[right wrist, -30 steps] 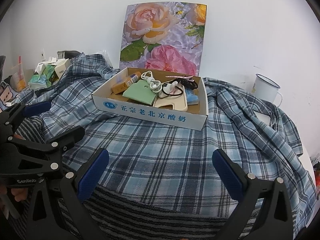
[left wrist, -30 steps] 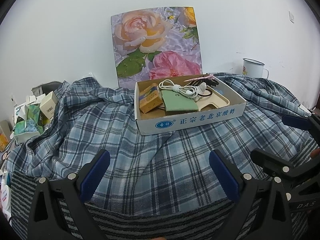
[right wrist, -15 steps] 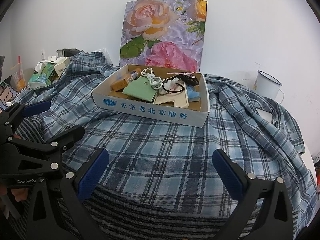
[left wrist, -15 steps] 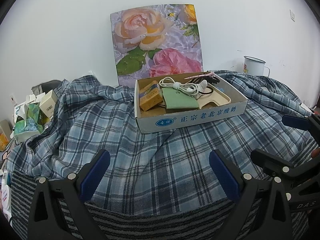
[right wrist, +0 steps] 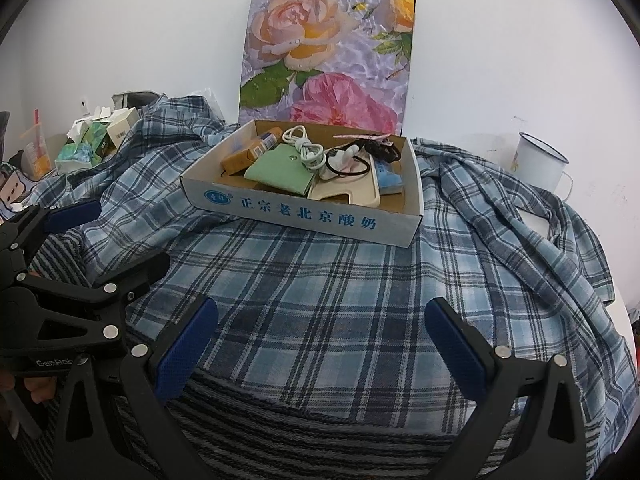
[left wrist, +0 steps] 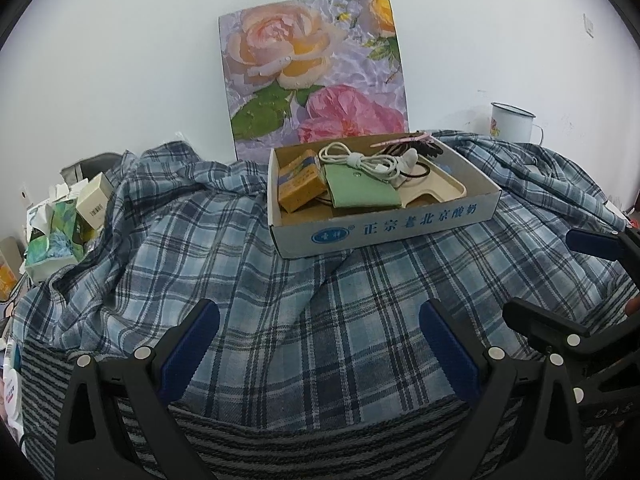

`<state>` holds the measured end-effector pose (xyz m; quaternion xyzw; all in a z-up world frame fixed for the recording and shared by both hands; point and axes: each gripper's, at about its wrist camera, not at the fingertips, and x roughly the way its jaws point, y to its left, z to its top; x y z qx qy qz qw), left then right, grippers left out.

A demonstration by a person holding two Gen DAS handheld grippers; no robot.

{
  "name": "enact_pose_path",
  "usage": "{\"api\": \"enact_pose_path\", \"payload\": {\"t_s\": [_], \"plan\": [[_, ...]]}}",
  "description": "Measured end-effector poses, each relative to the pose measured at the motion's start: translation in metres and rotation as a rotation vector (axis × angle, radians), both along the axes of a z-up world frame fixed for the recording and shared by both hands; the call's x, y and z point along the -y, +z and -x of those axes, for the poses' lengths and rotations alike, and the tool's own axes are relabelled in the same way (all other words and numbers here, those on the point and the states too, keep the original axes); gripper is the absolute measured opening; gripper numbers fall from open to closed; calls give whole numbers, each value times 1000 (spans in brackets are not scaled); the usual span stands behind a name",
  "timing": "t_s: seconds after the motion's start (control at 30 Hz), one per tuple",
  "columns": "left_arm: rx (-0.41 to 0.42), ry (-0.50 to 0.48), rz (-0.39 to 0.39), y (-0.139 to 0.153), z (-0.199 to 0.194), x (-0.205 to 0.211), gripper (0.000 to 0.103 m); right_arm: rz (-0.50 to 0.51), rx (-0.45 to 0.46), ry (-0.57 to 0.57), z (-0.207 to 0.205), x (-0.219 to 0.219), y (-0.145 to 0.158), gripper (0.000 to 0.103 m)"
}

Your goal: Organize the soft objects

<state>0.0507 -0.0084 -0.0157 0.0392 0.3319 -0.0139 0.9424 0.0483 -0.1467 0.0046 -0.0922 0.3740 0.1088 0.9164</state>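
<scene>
We see one blue plaid shirt (left wrist: 248,280) spread across the bench, over a striped cloth (left wrist: 320,440) showing at six o'clock. One floral panel (left wrist: 316,80) leans on the wall at twelve o'clock. Before it, on the shirt, sits one cardboard tray (left wrist: 384,228) holding one green pouch (left wrist: 360,196), one coiled white cable (left wrist: 356,160), one orange packet (left wrist: 300,188) and one cream holder (left wrist: 436,194). Only the right view shows a blue packet (right wrist: 390,178) in the tray. One enamel mug (right wrist: 538,162) stands at two o'clock. The left tongs (left wrist: 320,356) and right tongs (right wrist: 322,356) gape wide over the shirt, holding nothing.
</scene>
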Motion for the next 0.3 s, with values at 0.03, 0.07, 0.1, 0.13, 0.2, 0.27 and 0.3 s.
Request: {"api": "enact_pose_path", "payload": {"t_s": [0.03,0.07,0.1,0.13,0.2,0.27,0.3], "plan": [[-3,0,-1,-1,-1,0,101,2,-2,-2,0,0,0,103],[-5,1,-2,-1,-1,0,101,3,-4,-2,-1,0,-1,103],[-6,1,-2,-1,-1,0,101,1,-7,-1,-2,0,-1,103],[-5,4,-6,-1,-1,0,101,3,-7,-3,-2,0,-1,103],[-3,6,-7,0,-1,1,101,1,-7,-2,-1,0,-1,103],[-4,8,-10,0,0,1,101,5,-6,-2,-1,0,-1,103],[-3,10,-12,0,0,1,101,5,-4,0,-1,1,-1,103]]}}
